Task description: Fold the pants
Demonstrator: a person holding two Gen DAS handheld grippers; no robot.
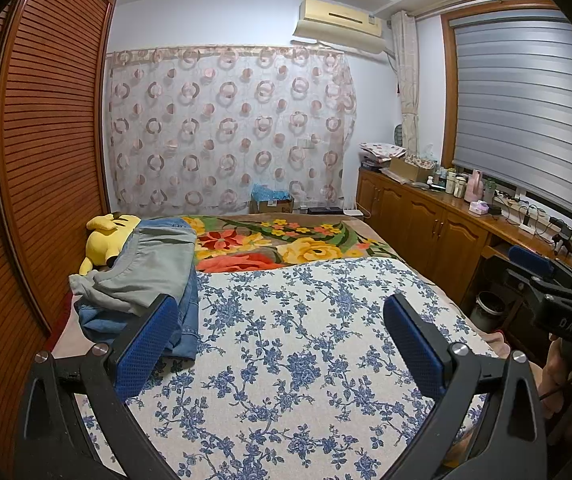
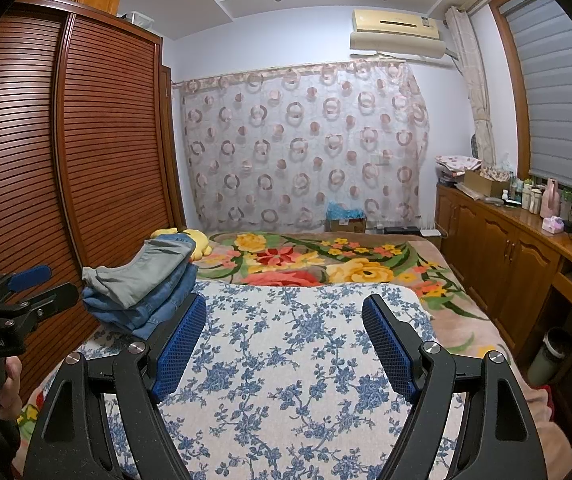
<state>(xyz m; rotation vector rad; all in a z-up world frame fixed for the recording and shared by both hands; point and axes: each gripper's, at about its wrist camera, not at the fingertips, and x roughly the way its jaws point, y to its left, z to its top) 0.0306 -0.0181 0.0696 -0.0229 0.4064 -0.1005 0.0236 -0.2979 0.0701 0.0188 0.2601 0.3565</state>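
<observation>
A stack of folded pants lies at the left edge of the bed: grey pants [image 1: 154, 268] on top of blue jeans [image 1: 182, 320]. The same stack shows in the right wrist view, grey pants [image 2: 146, 272] over jeans [image 2: 154, 304]. My left gripper [image 1: 282, 316] is open and empty above the blue-flowered bedspread [image 1: 306, 340], its left finger just right of the stack. My right gripper [image 2: 284, 316] is open and empty over the same bedspread [image 2: 286, 360]. Each gripper shows at the edge of the other's view: the right one [image 1: 558, 284] and the left one [image 2: 26, 288].
A yellow plush toy [image 1: 106, 236] lies behind the stack. A bright floral blanket [image 1: 286, 244] covers the far half of the bed. A slatted wooden wardrobe [image 1: 46, 140] runs along the left. Wooden cabinets [image 1: 426, 220] with bottles stand right; a bin [image 1: 490, 304] sits below.
</observation>
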